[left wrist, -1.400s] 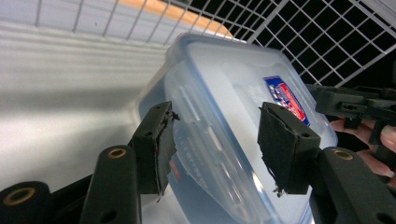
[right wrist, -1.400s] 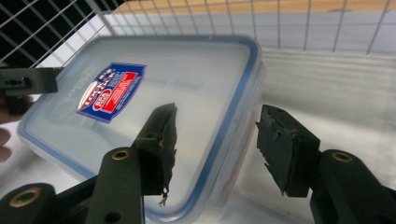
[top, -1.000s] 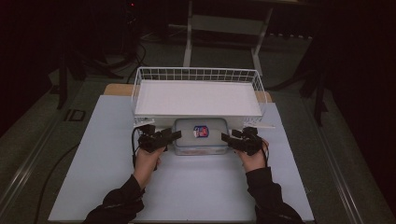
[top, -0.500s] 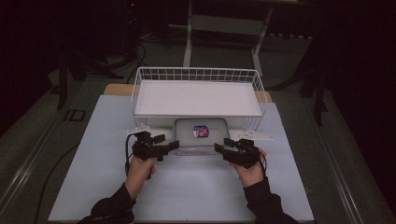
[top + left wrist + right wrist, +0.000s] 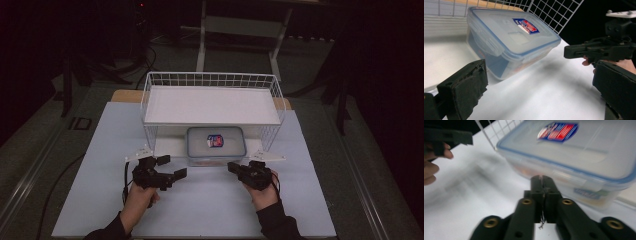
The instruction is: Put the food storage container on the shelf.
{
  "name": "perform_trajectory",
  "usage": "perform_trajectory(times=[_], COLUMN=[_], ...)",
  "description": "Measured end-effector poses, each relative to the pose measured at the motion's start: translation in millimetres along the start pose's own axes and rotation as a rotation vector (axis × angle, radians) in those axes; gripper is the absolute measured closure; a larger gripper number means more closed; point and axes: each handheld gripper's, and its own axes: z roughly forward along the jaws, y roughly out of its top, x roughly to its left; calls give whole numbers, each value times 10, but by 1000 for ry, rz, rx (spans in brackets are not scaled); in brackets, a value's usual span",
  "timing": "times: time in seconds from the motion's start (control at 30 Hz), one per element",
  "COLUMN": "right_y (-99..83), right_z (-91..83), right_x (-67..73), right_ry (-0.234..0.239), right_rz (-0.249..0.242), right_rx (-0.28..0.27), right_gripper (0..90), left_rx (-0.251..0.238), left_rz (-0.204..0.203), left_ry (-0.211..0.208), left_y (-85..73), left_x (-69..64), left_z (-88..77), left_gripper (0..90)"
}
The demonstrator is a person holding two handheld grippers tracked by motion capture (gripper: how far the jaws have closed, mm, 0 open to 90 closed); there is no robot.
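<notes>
Both tongs withdrawn, one box [image 5: 215,145], one rack [image 5: 212,102]

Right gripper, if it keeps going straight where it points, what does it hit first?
Most likely the near wall of the plastic box, just ahead of the shut right gripper; depth is hard to judge.

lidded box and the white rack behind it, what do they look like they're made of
Lidded box: looks like translucent plastic, smooth and slightly glossy; its contents show dimly through the wall, and the lid has a blue rim seal and a moulded clip. White rack: likely coated metal wire, judging by its thin, white, evenly spaced grid.
</notes>
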Motion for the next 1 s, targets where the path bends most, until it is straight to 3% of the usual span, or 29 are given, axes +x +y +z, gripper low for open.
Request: perform_trajectory(times=[0.13,0.67,0.83,0.9,1.0], right_y=[-26,53,100,166,193], right_z=[133,555,608,685,725], right_x=[48,36,22,1,-10], right_ry=[2,-46,-63,-74,-87], right_rz=[-18,-20,-25,-24,-29], right_rx=[35,55,51,46,43], right_gripper=[899,899,899,898,898], left_rx=[-19,-45,-49,-46,-47], left_rz=[42,66,67,108,107], left_ry=[21,44,49,73,74], left_y=[-73,-134,-136,-146,-149], left_x=[-60,-43,-38,-43,-39], left_z=[-75,-90,-98,-84,-81], left_gripper=[0,0,0,0,0])
